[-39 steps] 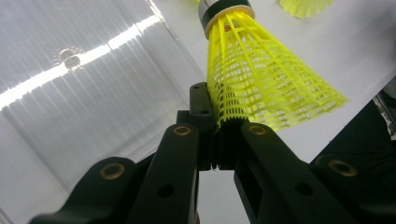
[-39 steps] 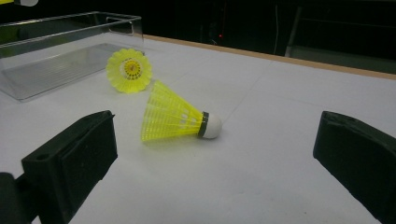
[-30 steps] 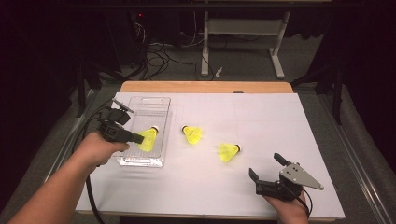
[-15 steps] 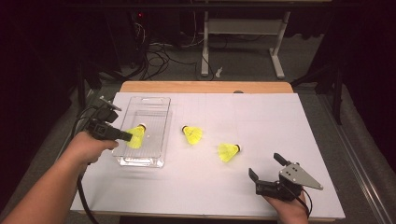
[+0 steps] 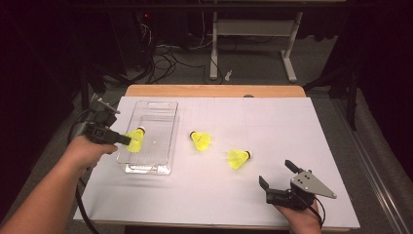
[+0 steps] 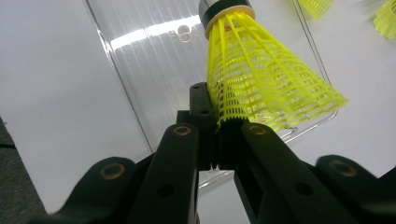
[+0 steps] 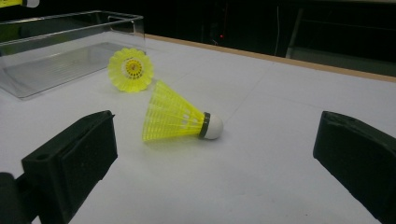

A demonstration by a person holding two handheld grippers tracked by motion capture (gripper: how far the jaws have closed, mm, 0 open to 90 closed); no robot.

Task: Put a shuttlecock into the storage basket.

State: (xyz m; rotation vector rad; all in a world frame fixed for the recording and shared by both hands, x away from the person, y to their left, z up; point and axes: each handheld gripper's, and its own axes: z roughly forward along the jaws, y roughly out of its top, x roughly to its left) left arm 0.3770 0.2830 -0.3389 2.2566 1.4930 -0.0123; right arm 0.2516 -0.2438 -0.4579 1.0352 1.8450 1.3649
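My left gripper (image 5: 124,140) (image 6: 216,128) is shut on the skirt rim of a yellow shuttlecock (image 5: 136,139) (image 6: 261,84), holding it over the left side of a clear plastic tray (image 5: 163,127) (image 6: 154,60). Two more yellow shuttlecocks lie on the white table: one (image 5: 200,140) (image 7: 131,69) just right of the tray, another (image 5: 238,158) (image 7: 180,118) nearer the front with its white cork pointing right. My right gripper (image 5: 277,173) (image 7: 215,154) stands open near the front edge, its jaws wide apart, short of that nearer shuttlecock.
The white sheet (image 5: 272,122) covers a wooden table whose far edge (image 5: 214,90) shows bare. Beyond it are a dark floor with cables (image 5: 165,53) and a white desk frame (image 5: 253,34). The tray (image 7: 60,56) is at the far left in the right gripper view.
My left gripper has drawn back to the left with the shuttlecock, from over the tray's middle to its left rim. The right gripper and both loose shuttlecocks have stayed put.
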